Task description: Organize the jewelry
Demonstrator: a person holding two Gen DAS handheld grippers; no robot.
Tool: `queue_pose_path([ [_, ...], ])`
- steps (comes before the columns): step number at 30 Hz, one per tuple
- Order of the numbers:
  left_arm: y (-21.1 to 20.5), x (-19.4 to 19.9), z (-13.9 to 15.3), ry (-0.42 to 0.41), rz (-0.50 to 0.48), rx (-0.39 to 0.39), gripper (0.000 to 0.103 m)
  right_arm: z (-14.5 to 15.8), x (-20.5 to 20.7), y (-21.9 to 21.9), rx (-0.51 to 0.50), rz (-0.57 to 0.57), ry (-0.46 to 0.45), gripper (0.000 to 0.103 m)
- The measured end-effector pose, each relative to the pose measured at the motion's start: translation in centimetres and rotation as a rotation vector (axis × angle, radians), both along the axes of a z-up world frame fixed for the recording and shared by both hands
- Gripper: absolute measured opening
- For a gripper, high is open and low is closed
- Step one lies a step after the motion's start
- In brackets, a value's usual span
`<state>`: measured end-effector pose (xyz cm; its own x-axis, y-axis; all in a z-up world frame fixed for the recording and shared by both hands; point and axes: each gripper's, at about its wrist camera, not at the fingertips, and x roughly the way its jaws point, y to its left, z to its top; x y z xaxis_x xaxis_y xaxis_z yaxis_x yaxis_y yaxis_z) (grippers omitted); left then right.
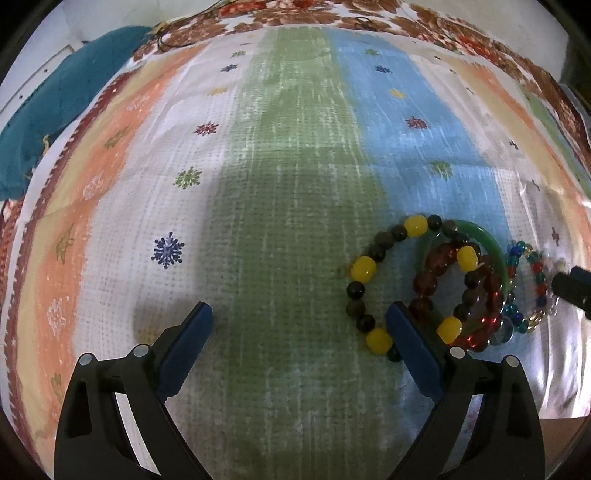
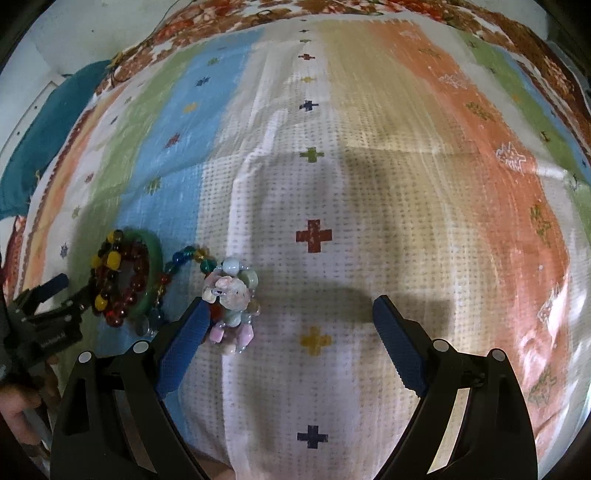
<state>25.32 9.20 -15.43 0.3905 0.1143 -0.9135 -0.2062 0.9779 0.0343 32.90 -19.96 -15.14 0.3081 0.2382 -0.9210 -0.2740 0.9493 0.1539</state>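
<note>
Several bracelets lie piled on a striped cloth [image 1: 295, 166]. In the left wrist view a yellow-and-dark bead bracelet [image 1: 360, 268] overlaps a green bangle [image 1: 487, 236] and a dark red bead bracelet [image 1: 430, 284]; a multicolour glass bead bracelet [image 1: 517, 317] lies to their right. My left gripper [image 1: 299, 314] is open and empty, its right finger beside the pile. In the right wrist view a pastel stone bracelet [image 2: 232, 291] lies beside the inner side of the left finger of my open right gripper [image 2: 288, 310]. The pile [image 2: 122, 273] and the left gripper [image 2: 48, 295] show at left.
A teal fabric [image 1: 55, 103] lies at the far left past the cloth. A brown floral cloth [image 1: 332, 14] borders the far edge. My right gripper's tip [image 1: 572, 288] shows at the right edge of the left wrist view.
</note>
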Motion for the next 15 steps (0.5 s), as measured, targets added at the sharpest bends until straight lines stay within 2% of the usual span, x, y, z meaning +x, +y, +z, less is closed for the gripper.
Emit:
queue_pose_path([
  [2,0.1,-0.1,0.1,-0.007,0.012,0.011,0.082,-0.1,0.0,0.1,-0.004,-0.002,-0.001,0.089],
  [4,0.2,-0.2,0.1,-0.007,0.008,0.009,0.078,0.1,-0.1,0.2,-0.025,0.004,-0.012,0.071],
  [5,0.3,-0.2,0.1,-0.007,0.008,0.009,0.074,0.1,0.0,0.3,-0.029,0.008,-0.012,0.068],
  [7,0.2,-0.2,0.2,-0.011,0.002,0.014,0.065,0.2,0.1,0.4,-0.005,0.016,0.001,0.053],
  [11,-0.9,-0.1,0.3,-0.014,-0.049,0.018,0.036,0.1,-0.1,0.7,0.011,0.047,0.021,0.032],
  [12,-1.2,-0.1,0.3,-0.014,-0.061,0.019,0.028,0.0,-0.1,0.7,0.003,0.048,0.019,0.023],
  [13,-1.4,-0.1,0.2,-0.014,-0.068,0.019,0.026,0.0,-0.1,0.7,-0.009,0.049,0.017,0.019],
  [15,-1.4,0.0,0.2,-0.009,-0.077,0.015,0.016,-0.1,-0.1,0.4,0.005,0.050,0.022,0.019],
])
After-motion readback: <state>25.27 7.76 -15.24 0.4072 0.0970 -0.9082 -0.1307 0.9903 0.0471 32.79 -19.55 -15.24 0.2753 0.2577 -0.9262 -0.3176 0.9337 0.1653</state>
